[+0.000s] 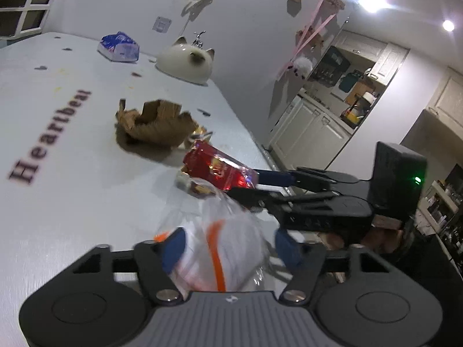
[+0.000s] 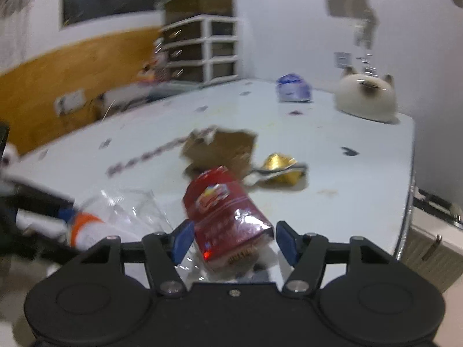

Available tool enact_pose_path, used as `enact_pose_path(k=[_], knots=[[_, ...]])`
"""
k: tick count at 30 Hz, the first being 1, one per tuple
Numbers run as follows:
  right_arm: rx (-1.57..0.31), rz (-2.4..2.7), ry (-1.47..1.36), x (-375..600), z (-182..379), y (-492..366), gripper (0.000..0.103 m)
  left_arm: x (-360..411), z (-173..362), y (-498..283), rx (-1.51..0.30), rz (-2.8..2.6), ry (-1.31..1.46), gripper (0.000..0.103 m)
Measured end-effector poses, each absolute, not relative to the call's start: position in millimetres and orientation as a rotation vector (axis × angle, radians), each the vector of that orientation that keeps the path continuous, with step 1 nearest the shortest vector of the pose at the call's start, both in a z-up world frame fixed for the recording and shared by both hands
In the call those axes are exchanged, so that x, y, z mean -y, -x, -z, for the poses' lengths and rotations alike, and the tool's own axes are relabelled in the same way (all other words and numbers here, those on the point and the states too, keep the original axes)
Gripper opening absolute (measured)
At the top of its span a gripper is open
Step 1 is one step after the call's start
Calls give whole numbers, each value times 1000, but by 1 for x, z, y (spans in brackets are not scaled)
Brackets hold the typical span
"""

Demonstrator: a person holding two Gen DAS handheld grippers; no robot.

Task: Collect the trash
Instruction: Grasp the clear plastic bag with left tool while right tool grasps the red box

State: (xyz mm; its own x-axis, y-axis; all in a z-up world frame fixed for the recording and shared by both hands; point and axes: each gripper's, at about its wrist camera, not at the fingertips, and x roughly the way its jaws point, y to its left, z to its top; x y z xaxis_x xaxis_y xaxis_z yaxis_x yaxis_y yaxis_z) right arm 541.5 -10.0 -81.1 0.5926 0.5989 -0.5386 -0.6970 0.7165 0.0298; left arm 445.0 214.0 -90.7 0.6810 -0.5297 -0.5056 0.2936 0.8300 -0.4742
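My right gripper (image 2: 234, 241) is shut on a shiny red snack packet (image 2: 225, 211), which lies tilted over other wrappers near the white table's (image 1: 58, 217) front edge. From the left wrist the same packet (image 1: 217, 167) sticks out of the right gripper (image 1: 260, 186). My left gripper (image 1: 230, 248) is open around a clear plastic bag (image 1: 225, 240) with white and orange contents. One pad touches the bag; a small gap shows at the other. The bag (image 2: 89, 225) also appears at the left gripper (image 2: 65, 212) in the right wrist view.
Crumpled brown paper (image 1: 156, 124) sits mid-table with a gold wrapper (image 2: 279, 167) beside it. At the back stand a blue-and-white packet (image 1: 118, 47) and a white cat-shaped dish (image 1: 185, 62). The table's right edge (image 2: 411, 173) drops toward cabinets.
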Motion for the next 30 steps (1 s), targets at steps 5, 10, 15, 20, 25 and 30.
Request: enact_pose_path(k=[5,10,15,20,25,30], knots=[[-541,-798,251,7,80,-523,64,-215,94,-435,-685,437,397,43],[-506,-747,336,-4,77,-520,77,-212,95,-417,-696,468,435,31],[-544,-785,374,-19,81,-526,77,-204,93,-399,-700,465,419,29],[-562,-754,352,-19,84,-515,62,-209,92,-385,-687,412,457,27],[-587,-666,284,-8,82,-496,61,-217,91,-374,-667,353,501,23],[-607,-582,201,8,80,-469,60,-220,86,-358,-629,287,517,20]])
